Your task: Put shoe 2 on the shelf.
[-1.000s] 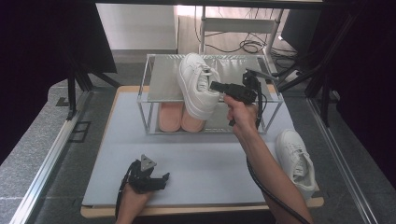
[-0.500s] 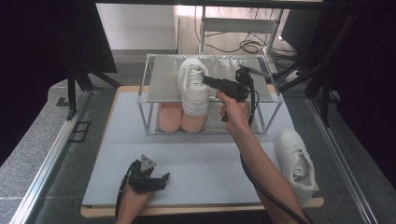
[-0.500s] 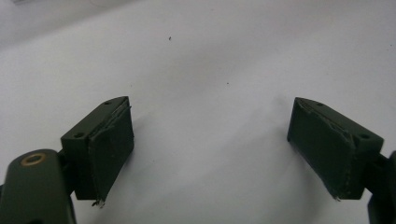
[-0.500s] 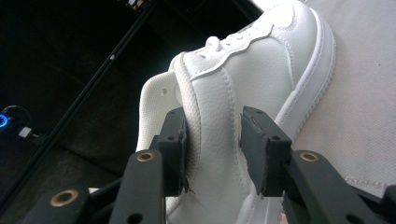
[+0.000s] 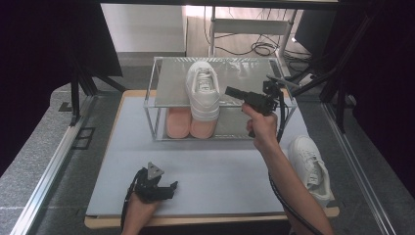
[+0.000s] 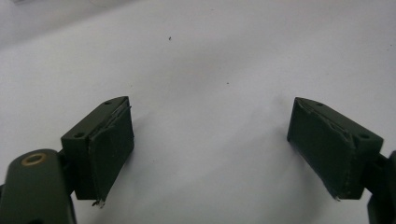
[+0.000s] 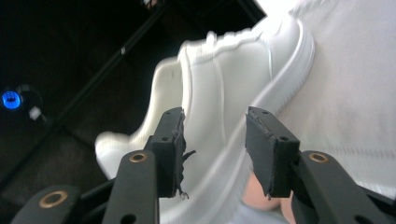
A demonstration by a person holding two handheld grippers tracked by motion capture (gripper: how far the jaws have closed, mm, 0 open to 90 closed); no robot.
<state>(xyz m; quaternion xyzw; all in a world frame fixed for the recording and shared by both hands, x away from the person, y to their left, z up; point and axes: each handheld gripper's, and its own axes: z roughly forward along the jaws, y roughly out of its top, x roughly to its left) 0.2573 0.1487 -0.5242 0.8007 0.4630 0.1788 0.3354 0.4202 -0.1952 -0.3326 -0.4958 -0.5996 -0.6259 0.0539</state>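
A white sneaker lies on the top shelf of a metal-framed rack, toe over the front edge. My right gripper points left at the shoe's right side, level with the shelf top. In the right gripper view the jaws of the right gripper stand apart with nothing between them, and the white sneaker is just beyond them. A second white sneaker lies on the table at the right. My left gripper rests low at the table's front. In its own view the left gripper is wide open over bare table.
A pair of pink shoes sits on the rack's lower level. The rack stands at the back of the pale table. Dark stands and cables surround the table. The right gripper's cable trails along the forearm.
The sneaker on the shelf shifted a little to the left and straightened. My right gripper followed it left, then drew back slightly. The left gripper stayed put.
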